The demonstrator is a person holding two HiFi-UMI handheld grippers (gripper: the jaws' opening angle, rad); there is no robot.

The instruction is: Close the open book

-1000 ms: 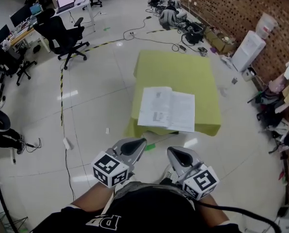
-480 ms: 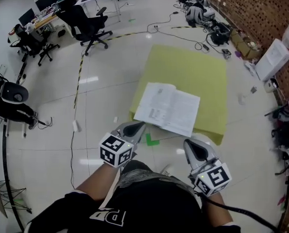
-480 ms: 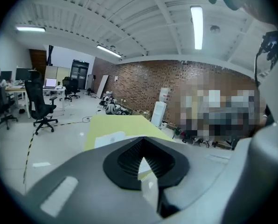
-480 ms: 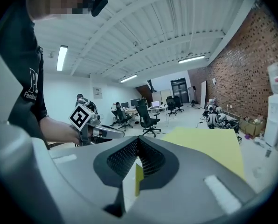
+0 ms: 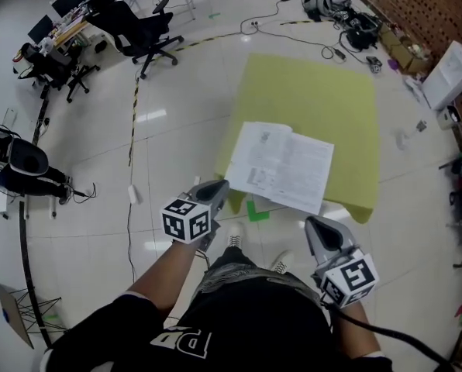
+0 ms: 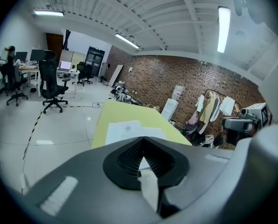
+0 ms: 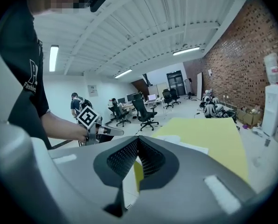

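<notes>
Table (image 5: 316,91): yellow, open book (image 5: 281,165) at near edge.
Left gripper (image 5: 218,186), right gripper (image 5: 315,223): pressed together — empty.
Next: hook left cover (image 5: 256,155), fold rightward.

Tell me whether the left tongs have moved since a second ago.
Yes. The left tongs have advanced toward the open book, now beside the yellow table's near corner.

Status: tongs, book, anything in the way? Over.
Shut and empty: left tongs, right tongs, both short of the book. It lies open on the table, near edge. Nothing in the way.
</notes>
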